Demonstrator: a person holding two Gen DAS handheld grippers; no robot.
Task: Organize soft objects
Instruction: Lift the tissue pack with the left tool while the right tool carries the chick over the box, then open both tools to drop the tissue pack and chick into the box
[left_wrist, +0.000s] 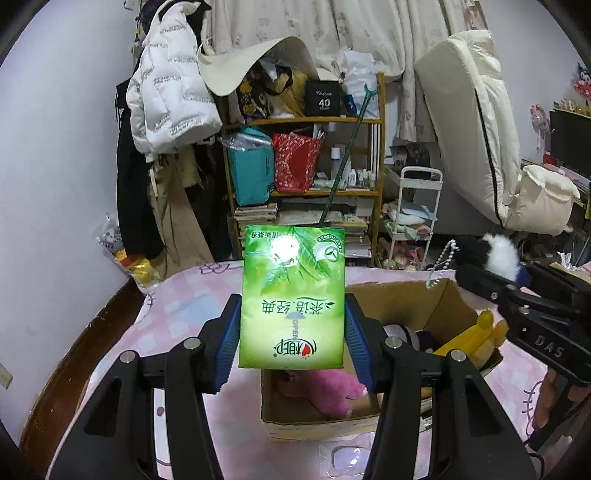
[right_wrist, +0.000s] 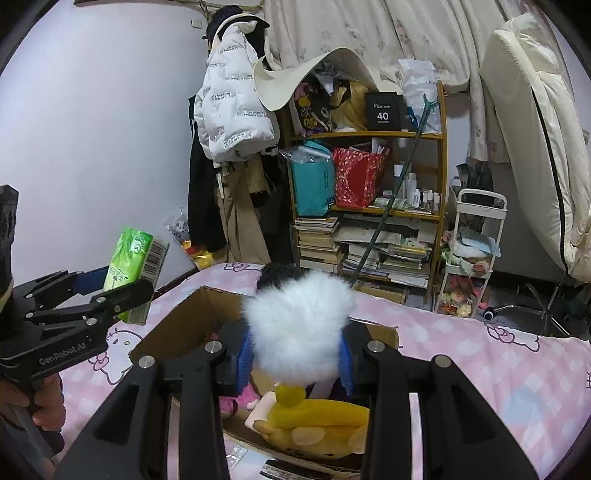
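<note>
My left gripper (left_wrist: 291, 325) is shut on a green tissue pack (left_wrist: 293, 299), held upright above the near left corner of an open cardboard box (left_wrist: 317, 421). The same tissue pack (right_wrist: 135, 266) and left gripper (right_wrist: 122, 288) show at the left of the right wrist view. My right gripper (right_wrist: 297, 354) is shut on a fluffy white and black plush toy (right_wrist: 299, 325), over the box (right_wrist: 173, 317). That plush (left_wrist: 498, 254), with a bead chain, shows at the right of the left wrist view. Inside the box lie a pink plush (left_wrist: 325, 391) and a yellow plush (right_wrist: 317, 421).
The box stands on a bed with a pink patterned sheet (right_wrist: 480, 354). Behind it are a cluttered wooden shelf (left_wrist: 306, 155), a white rolling cart (right_wrist: 469, 254), hanging coats (left_wrist: 166, 107) and an upright cream mattress (right_wrist: 535, 140). A flat packet (left_wrist: 347, 458) lies on the sheet near the box.
</note>
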